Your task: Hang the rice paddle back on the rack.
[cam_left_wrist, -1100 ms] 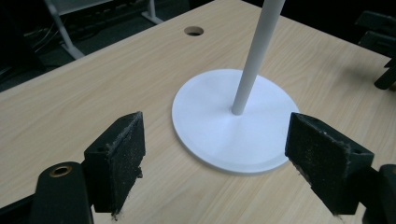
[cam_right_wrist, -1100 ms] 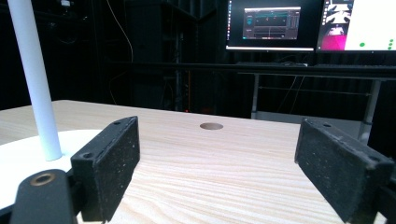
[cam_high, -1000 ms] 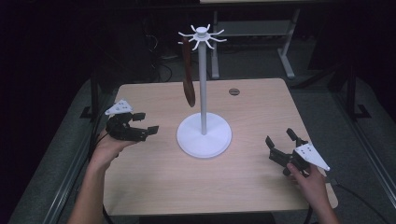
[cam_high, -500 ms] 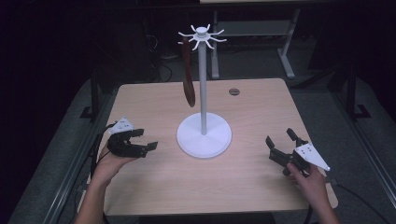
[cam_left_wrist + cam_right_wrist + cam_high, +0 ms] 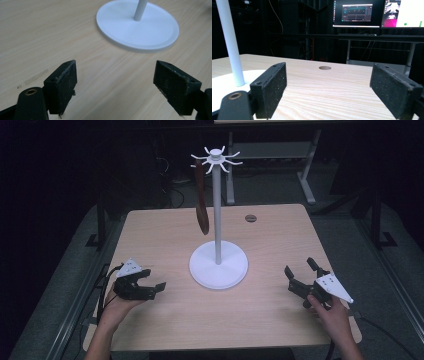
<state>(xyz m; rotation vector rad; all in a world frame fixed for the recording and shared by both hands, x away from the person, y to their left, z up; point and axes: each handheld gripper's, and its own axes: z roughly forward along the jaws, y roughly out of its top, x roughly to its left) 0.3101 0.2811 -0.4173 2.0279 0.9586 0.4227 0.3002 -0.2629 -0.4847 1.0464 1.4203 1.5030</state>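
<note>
Left tool: at about 8 o'clock on the worktop, low over the wood, jaws apart with nothing between them; it points toward the stand's base, likely parked at a ready distance.
Brown strap: hangs from a hook on the 9 o'clock side of the crown, its lower end dangling free above the worktop; it looks like a leather band, though what it is exactly I cannot tell.
White stand: at the centre, upright pole on a round base, a ring of hooks on top; the wide base presumably keeps it steady under hung loads.
Right tool: at about 4 o'clock, jaws spread and empty, aimed toward 10 o'clock, well apart from the stand.
</note>
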